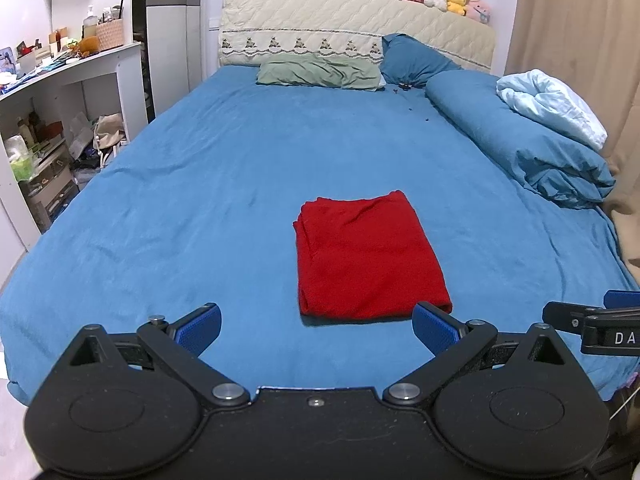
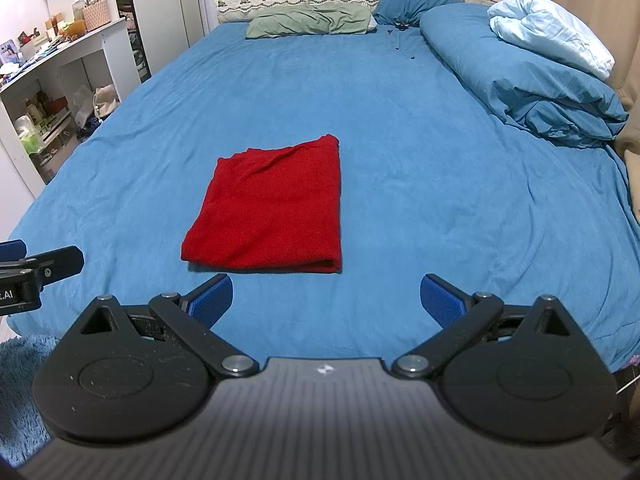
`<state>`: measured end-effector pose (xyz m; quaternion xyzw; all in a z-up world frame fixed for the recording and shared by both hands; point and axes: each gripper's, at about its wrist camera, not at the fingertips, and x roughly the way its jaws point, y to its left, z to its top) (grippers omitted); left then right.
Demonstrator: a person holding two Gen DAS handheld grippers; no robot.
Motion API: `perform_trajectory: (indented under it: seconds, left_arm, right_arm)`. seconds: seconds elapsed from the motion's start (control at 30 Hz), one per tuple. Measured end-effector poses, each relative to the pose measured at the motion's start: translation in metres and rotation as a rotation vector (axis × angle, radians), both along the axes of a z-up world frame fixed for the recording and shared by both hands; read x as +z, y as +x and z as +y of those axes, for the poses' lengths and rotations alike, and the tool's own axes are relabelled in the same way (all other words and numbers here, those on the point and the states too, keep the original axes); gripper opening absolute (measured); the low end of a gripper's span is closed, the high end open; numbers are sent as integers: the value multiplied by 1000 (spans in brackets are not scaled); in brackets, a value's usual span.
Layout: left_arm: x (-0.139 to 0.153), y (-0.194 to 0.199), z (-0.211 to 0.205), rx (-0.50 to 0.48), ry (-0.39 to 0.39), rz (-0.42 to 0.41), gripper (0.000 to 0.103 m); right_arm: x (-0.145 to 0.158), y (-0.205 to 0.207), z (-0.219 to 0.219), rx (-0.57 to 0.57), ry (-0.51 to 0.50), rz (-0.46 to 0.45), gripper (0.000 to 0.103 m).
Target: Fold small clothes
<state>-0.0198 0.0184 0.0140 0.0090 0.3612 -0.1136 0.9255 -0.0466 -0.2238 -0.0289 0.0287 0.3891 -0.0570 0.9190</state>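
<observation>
A red garment (image 1: 366, 254) lies folded into a neat rectangle on the blue bedsheet (image 1: 200, 184); it also shows in the right wrist view (image 2: 272, 206). My left gripper (image 1: 316, 326) is open and empty, held above the bed's near edge just short of the garment. My right gripper (image 2: 326, 298) is open and empty, also just short of the garment and to its right. Each gripper shows at the edge of the other's view, the right one (image 1: 592, 322) and the left one (image 2: 36, 270). Neither touches the cloth.
A rolled blue duvet (image 1: 524, 140) with a light blue blanket (image 1: 552, 106) lies along the bed's right side. Green (image 1: 320, 72) and blue (image 1: 416, 60) pillows lie at the headboard. White shelves (image 1: 60, 120) stand left. A blue rug (image 2: 16, 392) lies on the floor.
</observation>
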Motion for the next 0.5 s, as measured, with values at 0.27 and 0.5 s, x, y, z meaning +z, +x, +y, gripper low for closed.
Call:
perform_trajectory:
  seconds: [0.27, 0.5]
  left_arm:
    - [2, 0, -3, -2, 2, -7, 103]
    - [4, -2, -5, -3, 6, -13, 103]
  right_arm:
    - [0, 0, 0, 1, -2, -1, 103]
    - [0, 0, 0, 0, -1, 0, 103]
